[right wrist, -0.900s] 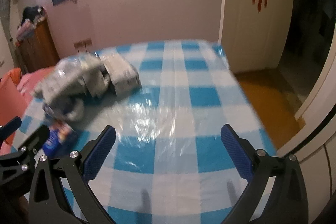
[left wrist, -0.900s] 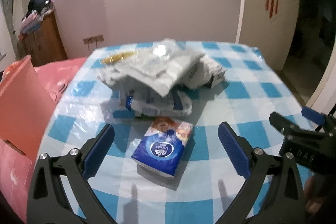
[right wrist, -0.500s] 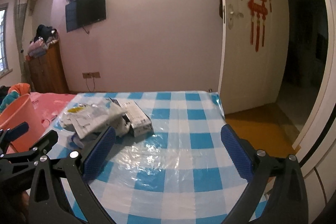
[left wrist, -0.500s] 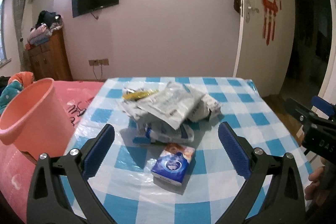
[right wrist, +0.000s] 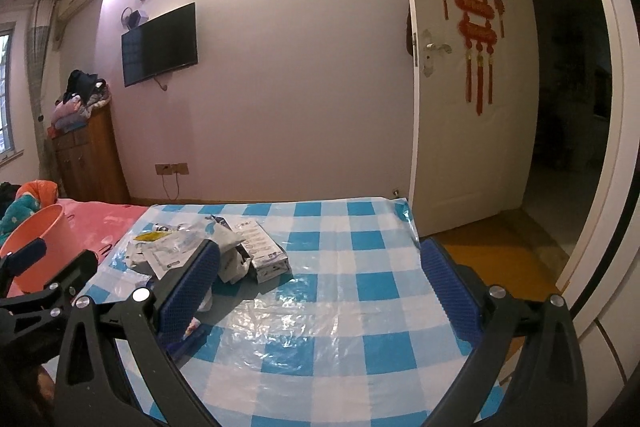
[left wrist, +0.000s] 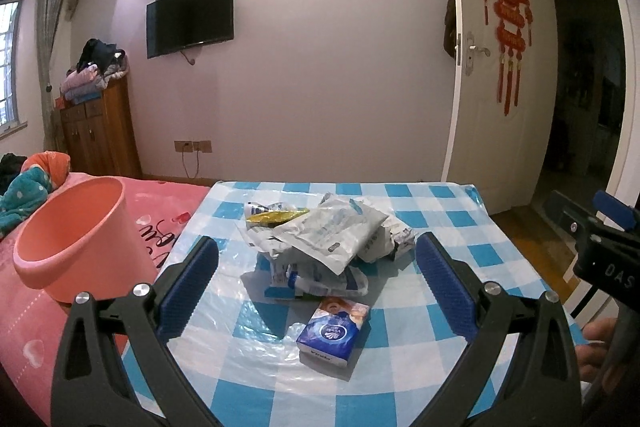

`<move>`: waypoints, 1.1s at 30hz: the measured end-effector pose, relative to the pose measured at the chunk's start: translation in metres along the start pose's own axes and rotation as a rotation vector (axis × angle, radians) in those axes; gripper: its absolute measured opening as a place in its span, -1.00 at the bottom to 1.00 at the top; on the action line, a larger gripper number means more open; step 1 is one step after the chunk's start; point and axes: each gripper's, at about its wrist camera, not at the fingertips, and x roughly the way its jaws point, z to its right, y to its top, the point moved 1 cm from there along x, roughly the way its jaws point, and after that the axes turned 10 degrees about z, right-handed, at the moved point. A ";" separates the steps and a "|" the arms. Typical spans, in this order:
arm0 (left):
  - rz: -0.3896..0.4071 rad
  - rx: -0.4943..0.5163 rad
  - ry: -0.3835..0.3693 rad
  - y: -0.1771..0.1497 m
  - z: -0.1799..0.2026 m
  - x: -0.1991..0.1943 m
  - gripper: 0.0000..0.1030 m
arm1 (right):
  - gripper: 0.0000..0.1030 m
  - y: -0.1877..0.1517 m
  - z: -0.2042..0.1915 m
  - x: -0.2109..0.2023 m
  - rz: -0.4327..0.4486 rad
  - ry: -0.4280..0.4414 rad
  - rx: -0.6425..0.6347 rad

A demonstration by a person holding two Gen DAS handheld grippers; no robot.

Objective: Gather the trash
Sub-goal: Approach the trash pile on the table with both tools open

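left gripper (left wrist: pixel 316 279) held wide, empty, above checked table (left wrist: pixel 460 227) | right gripper (right wrist: pixel 318 281) wide, empty | blue tissue pack (left wrist: pixel 333 331) nearest | trash pile (left wrist: pixel 320 239) behind it, possibly wrappers | pink bucket (left wrist: pixel 76 239) left, off table edge

A heap of crumpled white and grey plastic wrappers (left wrist: pixel 320 239) lies ahead of the left tool, between its fingers in view, with a yellow foil wrapper (left wrist: pixel 276 217) on its far left edge. Nearer the tool, just in front of the heap, a blue tissue pack (left wrist: pixel 334 331) lies flat, angled. A small grey carton (right wrist: pixel 260 249) rests against the heap's right side. A pink bucket (left wrist: pixel 76 243) stands upright, open-mouthed, to the left.
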 end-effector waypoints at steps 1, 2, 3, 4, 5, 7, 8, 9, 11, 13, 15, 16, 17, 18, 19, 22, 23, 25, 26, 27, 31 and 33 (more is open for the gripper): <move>0.003 0.001 0.001 0.001 0.000 -0.001 0.93 | 0.93 0.000 0.000 -0.001 0.000 0.003 -0.004; 0.005 0.000 0.001 0.001 0.000 -0.002 0.93 | 0.93 0.001 0.000 -0.001 -0.003 0.007 -0.007; 0.007 -0.001 0.000 0.002 -0.001 -0.003 0.93 | 0.93 0.000 -0.001 0.000 -0.007 0.010 -0.012; 0.010 -0.002 0.000 0.002 -0.001 -0.004 0.93 | 0.93 0.000 -0.002 -0.001 -0.006 0.013 -0.015; 0.010 -0.001 0.001 0.003 0.000 -0.004 0.93 | 0.93 -0.001 -0.001 -0.002 -0.006 0.016 -0.015; 0.010 0.000 0.002 0.003 0.000 -0.005 0.93 | 0.93 -0.001 -0.002 -0.002 -0.009 0.019 -0.016; 0.011 0.000 0.003 0.003 0.000 -0.006 0.93 | 0.93 -0.001 -0.001 -0.002 -0.010 0.020 -0.016; 0.012 0.000 0.003 0.003 0.001 -0.006 0.93 | 0.93 -0.001 -0.002 -0.002 -0.011 0.018 -0.018; 0.012 0.000 0.004 0.004 0.001 -0.006 0.93 | 0.93 -0.002 -0.002 -0.003 -0.014 0.022 -0.017; 0.013 -0.004 0.001 0.004 0.000 -0.006 0.93 | 0.93 -0.002 -0.002 -0.003 -0.018 0.025 -0.021; 0.010 -0.018 -0.004 0.004 -0.001 -0.007 0.93 | 0.93 -0.003 -0.003 -0.004 -0.019 0.024 -0.029; 0.007 -0.022 -0.001 0.004 -0.001 -0.008 0.93 | 0.93 -0.003 -0.003 -0.004 -0.020 0.025 -0.032; 0.001 -0.025 0.000 0.003 -0.001 -0.008 0.93 | 0.93 -0.003 -0.004 -0.004 -0.020 0.025 -0.035; -0.007 -0.027 -0.002 0.003 -0.002 -0.007 0.93 | 0.93 -0.003 -0.004 -0.005 -0.021 0.025 -0.037; -0.012 -0.027 -0.001 0.002 -0.002 -0.007 0.93 | 0.93 -0.004 -0.005 -0.004 -0.025 0.026 -0.038; -0.023 -0.020 0.000 -0.002 -0.002 -0.008 0.93 | 0.93 -0.006 -0.004 -0.003 -0.035 0.028 -0.035; -0.029 -0.016 0.006 -0.003 -0.003 -0.008 0.93 | 0.93 -0.006 -0.005 -0.003 -0.037 0.025 -0.038; -0.031 -0.007 0.021 -0.004 -0.003 -0.008 0.93 | 0.93 -0.008 -0.007 -0.003 -0.039 0.011 -0.061; -0.027 -0.006 0.022 -0.005 -0.003 -0.009 0.93 | 0.93 -0.008 -0.008 -0.003 -0.036 0.006 -0.070; -0.027 -0.007 0.017 -0.007 -0.005 -0.009 0.93 | 0.93 -0.009 -0.008 -0.003 -0.036 0.003 -0.075; -0.055 -0.007 -0.001 -0.015 -0.006 -0.005 0.93 | 0.93 -0.014 -0.009 -0.001 -0.053 0.006 -0.077; -0.064 -0.004 -0.008 -0.021 -0.007 -0.005 0.93 | 0.93 -0.016 -0.008 0.000 -0.060 0.005 -0.080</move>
